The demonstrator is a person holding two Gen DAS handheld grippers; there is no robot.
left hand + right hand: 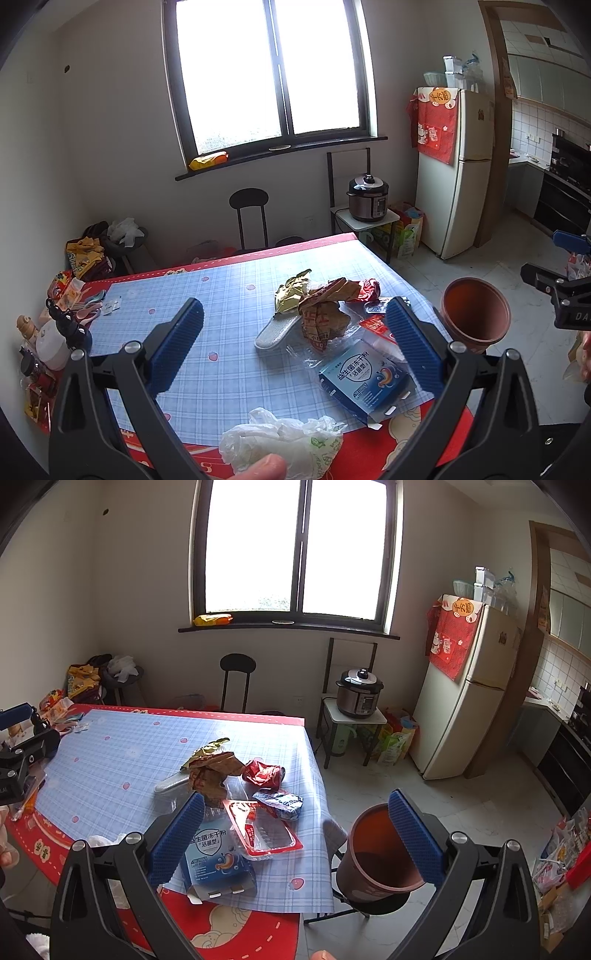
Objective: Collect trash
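Kitchen-dining room, table (207, 373) in checked cloth. Trash heaped mid-table: brown paper bag (323, 317), crushed red can (263, 771), blue box (365, 376), red tray (264, 832); white plastic bag (280, 443) at near edge. Brown bin (376, 860) just beside table, likely for dropping. Left gripper (295, 339) and right gripper (295, 830) hover above heap, jaws spread, empty. Slipper (277, 332) lies under bag, may obstruct.

left wrist – above table's (221, 369) near edge, faces window (266, 70) | right wrist – further right, over bin (376, 853), same heading | shared: trash pile (325, 314), fridge (469, 701)
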